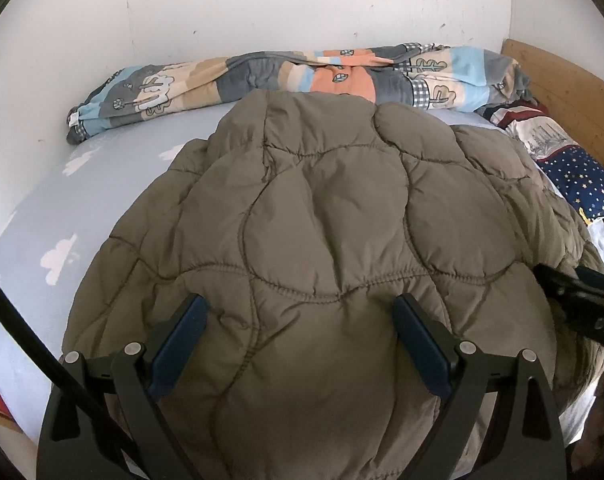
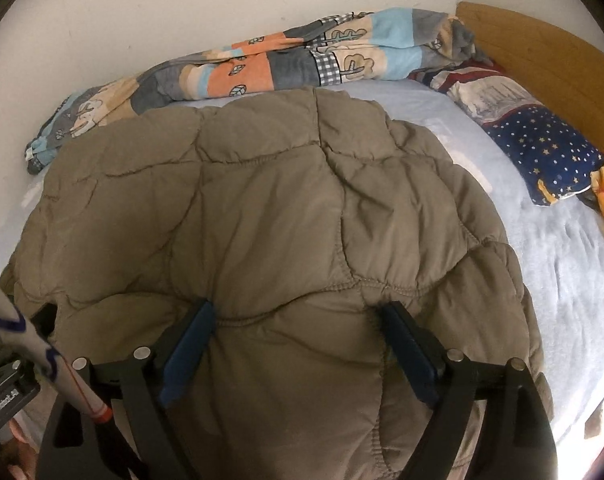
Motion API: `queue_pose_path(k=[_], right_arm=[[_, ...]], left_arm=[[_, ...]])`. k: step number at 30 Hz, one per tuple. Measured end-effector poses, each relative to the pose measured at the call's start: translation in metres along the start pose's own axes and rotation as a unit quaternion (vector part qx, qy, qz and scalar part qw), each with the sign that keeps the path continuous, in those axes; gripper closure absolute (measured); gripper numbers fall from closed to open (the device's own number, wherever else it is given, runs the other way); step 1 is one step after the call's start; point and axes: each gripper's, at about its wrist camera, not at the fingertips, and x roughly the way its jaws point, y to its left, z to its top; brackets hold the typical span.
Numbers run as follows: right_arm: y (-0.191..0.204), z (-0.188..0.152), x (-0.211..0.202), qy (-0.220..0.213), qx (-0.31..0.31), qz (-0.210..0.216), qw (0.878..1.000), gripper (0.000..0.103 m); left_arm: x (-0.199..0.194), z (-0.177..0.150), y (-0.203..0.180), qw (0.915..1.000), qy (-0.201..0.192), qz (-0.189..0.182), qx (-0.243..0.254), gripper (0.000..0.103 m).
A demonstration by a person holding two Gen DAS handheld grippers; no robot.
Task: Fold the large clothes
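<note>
- Quilted olive-brown jacket (image 1: 322, 240) fills the lower centre of both wrist views, spread over the pale blue bedsheet (image 1: 62, 208), its near hem bunched at the bottom of each frame.
- Left gripper (image 1: 301, 308) sits at the bottom centre of its view, blue-padded fingers (image 1: 182, 344) spread wide with a puffed fold of jacket bulging up between them; whether the pads press the cloth I cannot tell.
- Right gripper (image 2: 298, 316) is likewise wide, its fingers (image 2: 190, 344) straddling a raised fold at the bottom centre.
- Bare sheet lies left of the jacket in the left view and right of it in the right view (image 2: 562, 264).
- Star-print pillow (image 2: 542, 152) lies at the right, apart from the jacket's edge.
- Patchwork duvet (image 1: 302, 76), rolled along the white wall (image 1: 262, 0), lies just beyond the jacket's far edge in the upper centre.
- Wooden headboard (image 2: 542, 48) closes the upper right.
</note>
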Motion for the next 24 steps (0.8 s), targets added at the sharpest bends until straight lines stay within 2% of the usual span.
queue_pose_path(k=[6, 12, 14, 17, 20, 22, 24], right_arm=[[-0.009, -0.007, -0.038, -0.037, 0.000, 0.008, 0.999, 0.013], [-0.042, -0.027, -0.072, -0.051, 0.028, -0.023, 0.998, 0.013], [-0.057, -0.033, -0.068, -0.032, 0.050, -0.027, 0.998, 0.013], [-0.075, -0.042, -0.044, 0.031, 0.084, -0.015, 0.996, 0.013], [-0.078, -0.041, -0.032, 0.055, 0.090, -0.008, 0.994, 0.010], [-0.076, -0.036, -0.039, 0.042, 0.088, -0.014, 0.995, 0.011], [-0.070, -0.025, -0.059, -0.008, 0.078, -0.029, 0.997, 0.011]], left_arm=[[-0.013, 0.000, 0.006, 0.9999, -0.009, -0.004, -0.006, 0.009], [-0.025, -0.009, 0.033, 0.9995, -0.009, 0.009, -0.028, 0.009], [-0.020, -0.012, 0.042, 0.9991, 0.006, 0.017, -0.039, 0.009], [-0.008, -0.016, 0.049, 0.9978, 0.037, 0.005, -0.056, 0.009], [-0.009, -0.014, 0.048, 0.9982, 0.032, 0.009, -0.049, 0.009], [-0.015, -0.010, 0.050, 0.9983, 0.018, 0.008, -0.054, 0.009], [-0.021, 0.002, 0.053, 0.9979, 0.003, 0.002, -0.064, 0.009]])
